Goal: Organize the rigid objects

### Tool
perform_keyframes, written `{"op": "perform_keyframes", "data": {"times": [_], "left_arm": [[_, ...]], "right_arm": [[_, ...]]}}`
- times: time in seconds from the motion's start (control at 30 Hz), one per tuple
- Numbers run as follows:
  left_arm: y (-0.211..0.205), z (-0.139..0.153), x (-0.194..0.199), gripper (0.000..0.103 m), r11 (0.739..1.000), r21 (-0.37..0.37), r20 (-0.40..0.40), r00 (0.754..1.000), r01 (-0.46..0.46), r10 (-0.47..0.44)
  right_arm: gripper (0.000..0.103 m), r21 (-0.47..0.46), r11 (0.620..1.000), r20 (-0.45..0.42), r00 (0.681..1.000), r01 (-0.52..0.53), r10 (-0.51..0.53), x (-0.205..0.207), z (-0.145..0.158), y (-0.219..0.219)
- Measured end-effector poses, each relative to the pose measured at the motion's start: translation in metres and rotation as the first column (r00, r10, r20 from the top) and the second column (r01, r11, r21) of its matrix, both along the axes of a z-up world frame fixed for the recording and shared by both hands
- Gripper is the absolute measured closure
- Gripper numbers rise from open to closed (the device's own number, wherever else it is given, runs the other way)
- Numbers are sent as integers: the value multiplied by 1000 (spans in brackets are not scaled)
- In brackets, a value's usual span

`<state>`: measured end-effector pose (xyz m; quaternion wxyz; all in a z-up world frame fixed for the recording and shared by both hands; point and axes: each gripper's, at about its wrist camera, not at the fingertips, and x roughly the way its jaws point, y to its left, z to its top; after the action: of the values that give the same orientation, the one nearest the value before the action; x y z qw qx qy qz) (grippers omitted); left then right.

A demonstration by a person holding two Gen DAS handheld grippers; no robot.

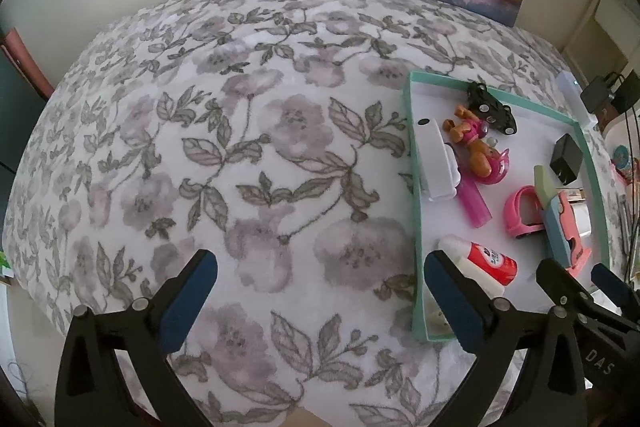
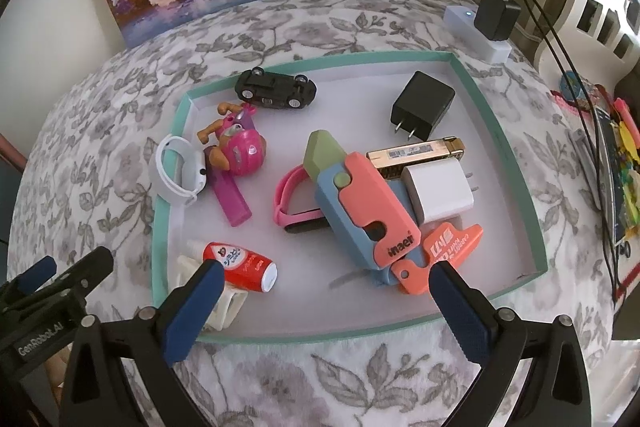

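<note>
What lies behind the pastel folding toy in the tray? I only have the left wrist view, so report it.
Observer: A white charger rests against the far right side of the pastel toy.
Operator: Tell me what's beyond that charger.
Observer: A gold bar-shaped item, possibly a harmonica, lies partly under the charger.
Operator: Check the right tongs.
Observer: The right tongs are open with nothing between them, above the near end of the tray.
</note>
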<state>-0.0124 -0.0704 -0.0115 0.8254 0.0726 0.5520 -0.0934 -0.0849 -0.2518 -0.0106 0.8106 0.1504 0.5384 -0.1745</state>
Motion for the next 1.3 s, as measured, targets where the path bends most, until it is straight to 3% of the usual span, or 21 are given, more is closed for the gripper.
{"op": "perform_keyframes", "data": {"times": [0.47, 0.73, 1.3], "left_arm": [[14, 14, -9, 0, 999, -33, 33, 999, 13, -12], [5, 21, -15, 0, 999, 15, 76, 996, 44, -45], [12, 22, -11, 0, 999, 27, 80, 996, 30, -32]], "right_arm": [[0, -7, 1000, 23, 1000, 1, -1, -10, 11, 5], [0, -6, 1000, 32, 999, 0, 1, -9, 13, 4], [0, -9, 1000, 47, 999, 3, -2, -6, 17, 1]]}}
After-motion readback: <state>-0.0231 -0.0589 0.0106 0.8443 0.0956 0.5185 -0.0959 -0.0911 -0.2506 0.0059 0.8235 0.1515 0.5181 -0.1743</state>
